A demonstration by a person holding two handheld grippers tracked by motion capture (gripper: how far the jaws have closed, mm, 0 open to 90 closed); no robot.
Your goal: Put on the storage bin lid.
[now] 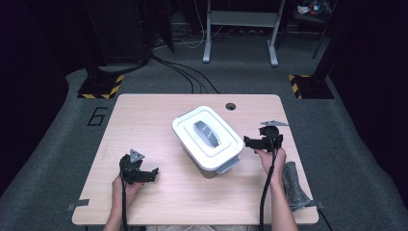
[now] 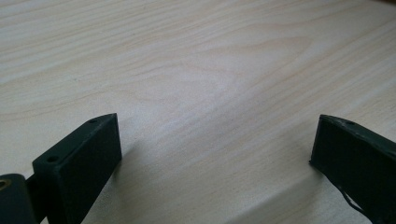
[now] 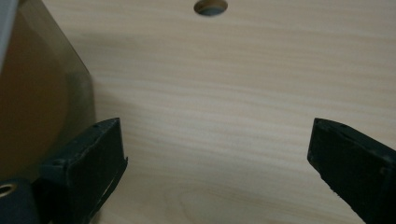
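Observation:
A white lidded container (image 1: 208, 136) with a grey handle (image 1: 207, 133) on its lid stands in the middle of the wooden table (image 1: 159, 120). A grey latch (image 1: 227, 165) sticks out at its near right end. My left gripper (image 1: 155, 173) rests low over the table's near left part, pointing right, well apart from the container. In the left gripper view it (image 2: 215, 144) stands open over bare wood. My right gripper (image 1: 246, 142) is just right of the container and points at it. It (image 3: 217, 149) is open, with the container's translucent wall (image 3: 37, 93) beside its left jaw.
A round cable hole (image 1: 230, 106) (image 3: 211, 6) lies near the table's far edge. A grey rolled cloth (image 1: 294, 185) sits at the near right edge. Bits of grey tape (image 1: 77, 205) mark the near corners. Beyond the table are cables and stands on the floor.

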